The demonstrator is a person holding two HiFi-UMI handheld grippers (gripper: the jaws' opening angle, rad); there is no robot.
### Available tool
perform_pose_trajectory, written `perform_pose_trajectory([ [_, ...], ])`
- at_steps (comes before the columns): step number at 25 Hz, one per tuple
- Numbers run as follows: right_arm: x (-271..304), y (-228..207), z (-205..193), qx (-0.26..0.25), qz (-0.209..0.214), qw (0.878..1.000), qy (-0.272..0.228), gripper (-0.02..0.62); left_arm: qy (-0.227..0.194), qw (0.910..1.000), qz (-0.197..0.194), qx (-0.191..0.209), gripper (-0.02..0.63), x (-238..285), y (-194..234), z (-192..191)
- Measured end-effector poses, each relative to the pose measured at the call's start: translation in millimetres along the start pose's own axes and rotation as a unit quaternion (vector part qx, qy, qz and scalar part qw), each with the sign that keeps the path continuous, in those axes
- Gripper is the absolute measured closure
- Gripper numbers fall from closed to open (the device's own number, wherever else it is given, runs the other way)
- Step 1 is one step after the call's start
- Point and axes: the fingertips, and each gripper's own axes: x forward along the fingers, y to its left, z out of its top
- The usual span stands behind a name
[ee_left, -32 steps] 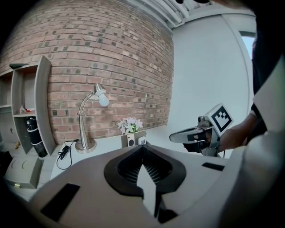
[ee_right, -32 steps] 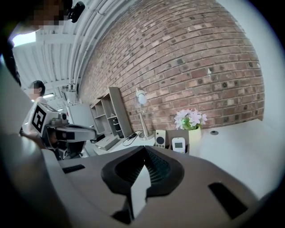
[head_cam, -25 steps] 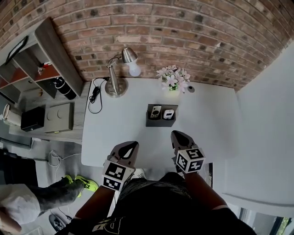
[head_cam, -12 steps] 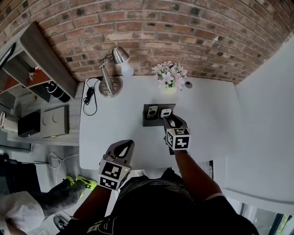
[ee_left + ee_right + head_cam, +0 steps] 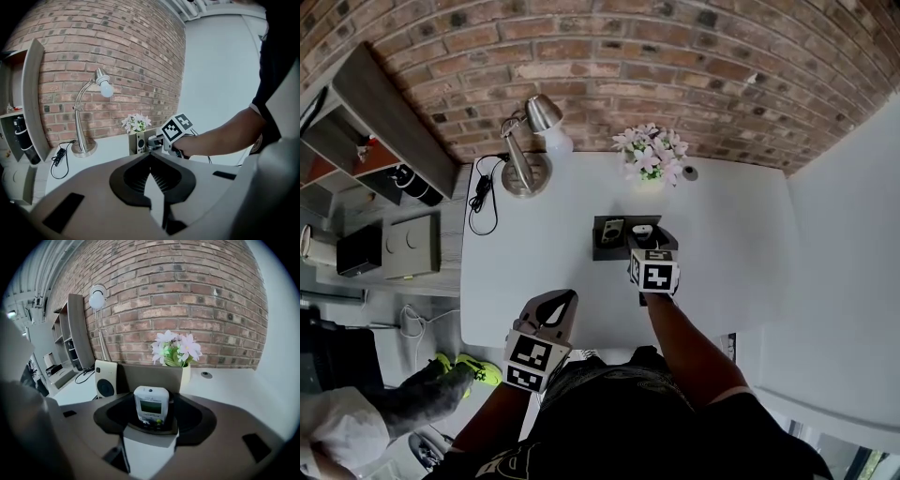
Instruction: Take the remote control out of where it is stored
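A dark holder (image 5: 602,249) stands mid-table with two remotes upright in it: a cream one (image 5: 613,231) on the left and a white one with a small screen (image 5: 643,230) on the right. My right gripper (image 5: 645,242) has reached the holder. In the right gripper view its jaws (image 5: 151,417) are opening, and the white remote (image 5: 151,405) stands between them with the pads not pressing on it. The cream remote (image 5: 105,378) stands just left of it. My left gripper (image 5: 551,314) hangs over the table's near edge, shut and holding nothing (image 5: 151,160).
A desk lamp (image 5: 525,159) with a black cable (image 5: 484,202) stands at the back left of the white table (image 5: 731,244). A pot of flowers (image 5: 652,157) stands right behind the holder. A shelf unit (image 5: 389,108) is on the left, against the brick wall.
My right gripper has travelled from the table's near edge forward to the holder and now brackets the white remote. The left gripper has hardly moved.
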Motion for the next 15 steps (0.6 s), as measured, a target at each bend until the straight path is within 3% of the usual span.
perform_pose_trajectory([
  [10, 2, 0, -7, 0.013, -0.005, 1.0, 0.013, 0.354, 0.0, 0.9999, 0.01, -0.004, 0.6, -1, 3, 3],
  [15, -10, -2, 4, 0.02, 0.007, 1.0, -0.009, 0.359, -0.002, 0.9999, 0.01, -0.004, 0.6, 3, -3, 6],
])
